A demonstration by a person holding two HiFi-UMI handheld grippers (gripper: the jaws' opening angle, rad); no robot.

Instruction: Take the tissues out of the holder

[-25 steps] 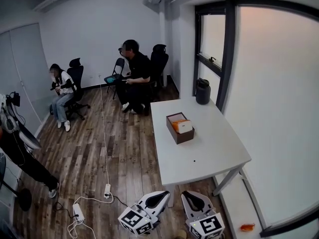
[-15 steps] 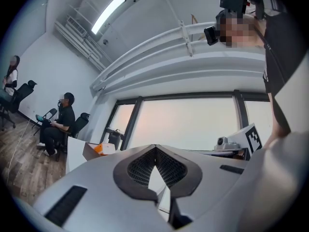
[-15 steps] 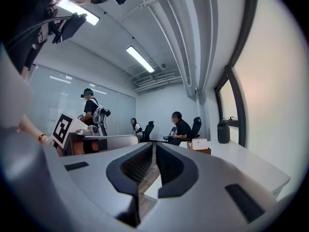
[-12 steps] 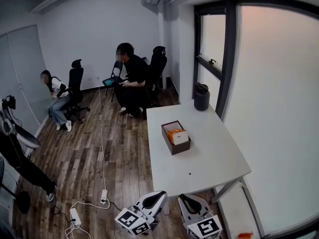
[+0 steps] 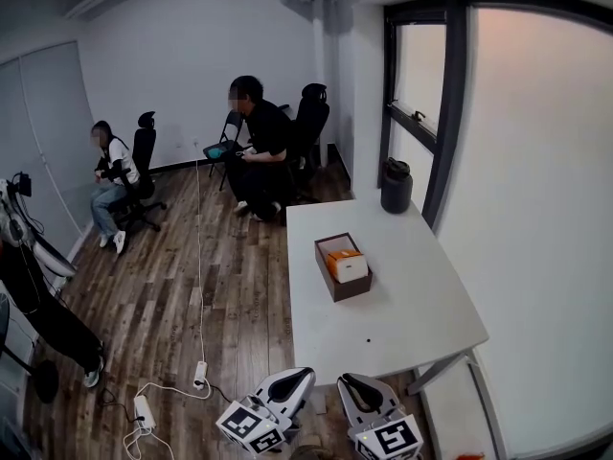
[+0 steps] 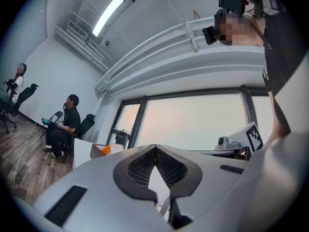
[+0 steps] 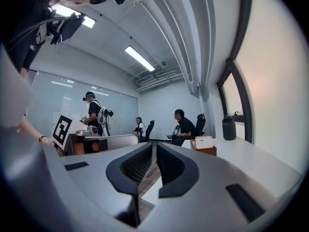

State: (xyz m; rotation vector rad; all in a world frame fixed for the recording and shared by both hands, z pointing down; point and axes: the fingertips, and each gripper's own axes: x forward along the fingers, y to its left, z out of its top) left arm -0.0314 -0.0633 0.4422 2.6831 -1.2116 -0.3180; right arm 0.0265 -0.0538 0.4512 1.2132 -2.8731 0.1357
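Note:
A brown open-top holder stands on the white table, with an orange and white tissue pack inside it. Both grippers hang low in front of the table's near edge, well short of the holder. My left gripper is shut with nothing between its jaws, and the right gripper is shut and empty too. In the left gripper view the holder shows far off past the left gripper. From the right gripper view the holder sits beyond the right gripper.
A black jug stands at the table's far corner by the window. Two people sit on office chairs at the back of the room. A cable and power strips lie on the wooden floor at left.
The head view swung slightly, so the table and holder shifted a little in the picture. The seated person at far left leaned over and sat back up. Both grippers stay low and shut.

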